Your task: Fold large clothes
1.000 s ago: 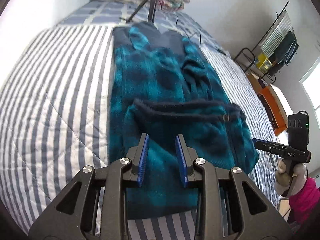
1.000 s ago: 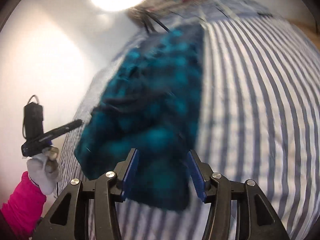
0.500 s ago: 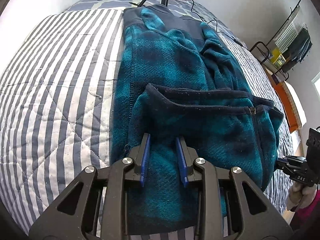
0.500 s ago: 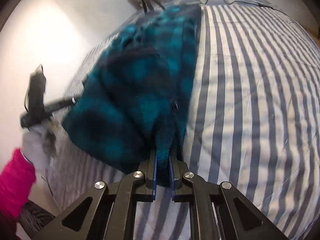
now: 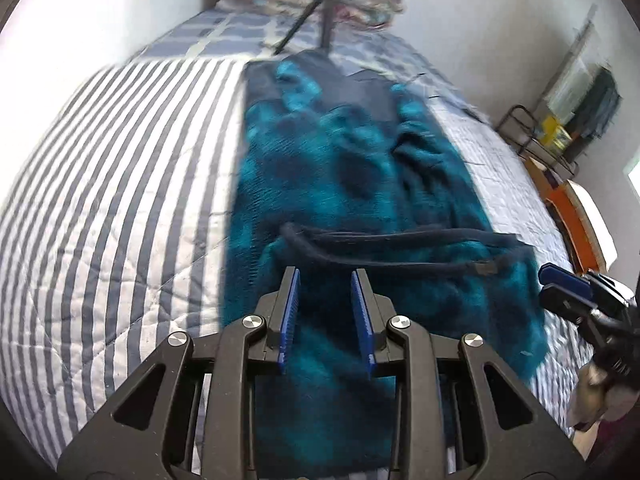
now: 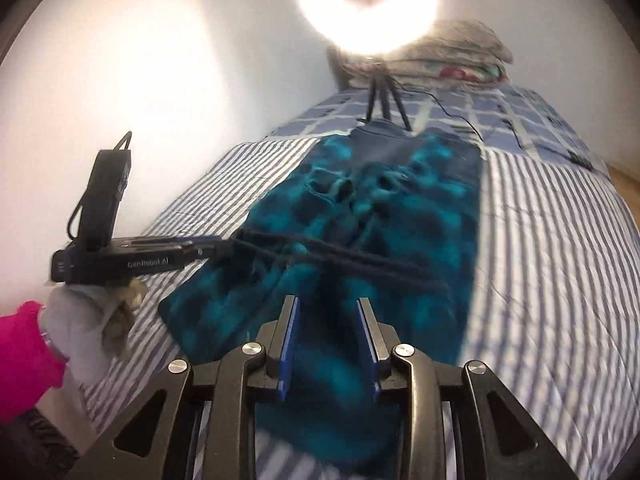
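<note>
Garment: we see a teal-and-navy plaid fleece jacket (image 5: 352, 184) lying flat on the striped quilt (image 5: 120, 200), its near part already doubled up so a dark hem band (image 5: 400, 240) runs across it.
Long axis: the jacket runs lengthwise away from us, from the folded near edge toward the tripod (image 6: 380, 96) that stands by its far, collar end.
Landmark: we place everything against that hem band, which crosses the jacket just beyond both pairs of fingers.
Left gripper (image 5: 326, 316): released; blue pads apart with fleece showing behind the gap, nothing pinched; it hangs over the near fold, toward the jacket's left edge, short of the hem band.
Right gripper (image 6: 328, 340): its jaws are opening and we see no cloth caught between the pads; it sits over the near fold, short of the hem band, toward the jacket's right half.
Nearer hand: we judge both about equally close to the band; neither clearly leads.
Next move: we reckon each gripper must take a near corner of the fold and carry it along the long axis toward the tripod.
Risk: the thick fleece may slip or bunch if only one layer is caught.
</note>
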{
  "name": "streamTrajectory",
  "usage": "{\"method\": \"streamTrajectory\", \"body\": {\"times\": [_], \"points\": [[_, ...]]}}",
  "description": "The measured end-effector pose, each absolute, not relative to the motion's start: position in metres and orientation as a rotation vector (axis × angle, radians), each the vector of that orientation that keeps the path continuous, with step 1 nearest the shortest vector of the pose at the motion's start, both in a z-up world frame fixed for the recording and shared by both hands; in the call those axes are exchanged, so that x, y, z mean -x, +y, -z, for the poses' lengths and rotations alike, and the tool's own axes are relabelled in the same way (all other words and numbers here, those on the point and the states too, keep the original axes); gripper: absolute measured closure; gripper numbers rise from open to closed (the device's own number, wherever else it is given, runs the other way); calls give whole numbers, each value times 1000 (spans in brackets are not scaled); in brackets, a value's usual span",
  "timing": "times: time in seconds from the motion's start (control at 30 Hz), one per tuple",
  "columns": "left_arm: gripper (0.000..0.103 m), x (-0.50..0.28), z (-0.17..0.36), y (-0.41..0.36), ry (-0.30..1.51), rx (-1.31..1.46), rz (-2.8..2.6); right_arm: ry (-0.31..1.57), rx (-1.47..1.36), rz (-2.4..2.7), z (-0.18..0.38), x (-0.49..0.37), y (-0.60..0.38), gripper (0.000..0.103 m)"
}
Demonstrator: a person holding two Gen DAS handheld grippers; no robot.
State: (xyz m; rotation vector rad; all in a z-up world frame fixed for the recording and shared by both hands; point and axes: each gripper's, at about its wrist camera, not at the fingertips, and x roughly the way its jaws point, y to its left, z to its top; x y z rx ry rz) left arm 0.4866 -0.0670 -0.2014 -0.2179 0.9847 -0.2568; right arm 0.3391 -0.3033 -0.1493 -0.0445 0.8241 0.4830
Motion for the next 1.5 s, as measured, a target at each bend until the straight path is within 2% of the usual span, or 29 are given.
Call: {"method": "streamTrajectory", "body": {"times": [0.13,0.2,0.33,0.43,0.63,0.9,1.0,1.07,1.23,1.5], "points": [[75,-502,228,-57,1047,253,244,972,36,-369,193,-369,-306,81],[75,-504,229,-61,1050,226,247,983,-22,-375,208,-371,-316,81],[75,-499,228,-65,1017,195,252,950,103,-357,209,-363,-301,79],[75,-490,212,-60,1017,196,247,979,82,-331,197,-365,-303,79],[75,-450,140,-43,908,177,269,900,43,-324,142,-331,-316,71],[75,-374,31,-22,754,191,322,724,-40,-316,17,-270,-332,62],[75,-349,-12,-14,706,201,342,667,18,-301,-30,-243,-324,50],[75,-330,-44,-7,661,213,355,633,41,-294,-57,-227,-320,36],[75,-304,-102,4,610,215,386,564,52,-280,-105,-197,-316,36],[75,-294,-156,7,584,225,360,514,61,-276,-141,-187,-323,36]]}}
